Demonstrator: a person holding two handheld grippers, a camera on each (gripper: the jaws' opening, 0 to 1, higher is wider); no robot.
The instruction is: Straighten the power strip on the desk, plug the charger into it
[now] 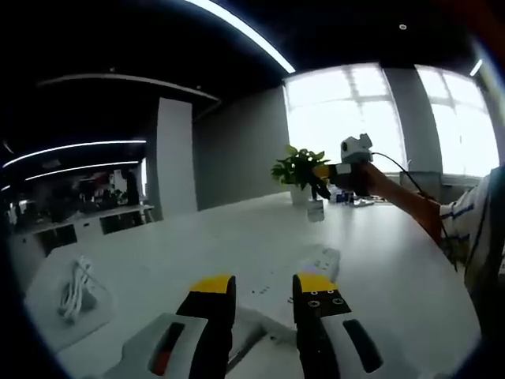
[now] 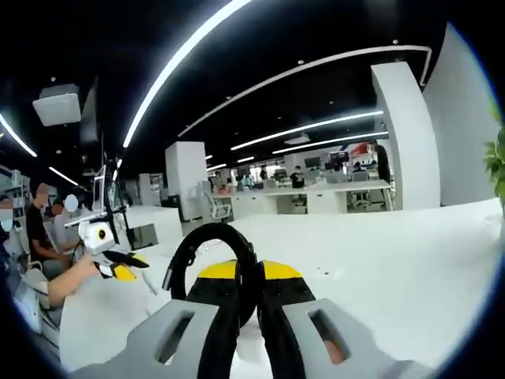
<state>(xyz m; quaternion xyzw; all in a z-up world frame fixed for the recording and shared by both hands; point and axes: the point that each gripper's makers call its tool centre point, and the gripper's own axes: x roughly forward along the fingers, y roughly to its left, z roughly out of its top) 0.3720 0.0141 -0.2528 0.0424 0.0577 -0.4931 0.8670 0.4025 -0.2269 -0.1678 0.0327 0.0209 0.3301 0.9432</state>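
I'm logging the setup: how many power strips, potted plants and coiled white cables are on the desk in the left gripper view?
Power strip: 1
Potted plant: 1
Coiled white cable: 1
Total: 3
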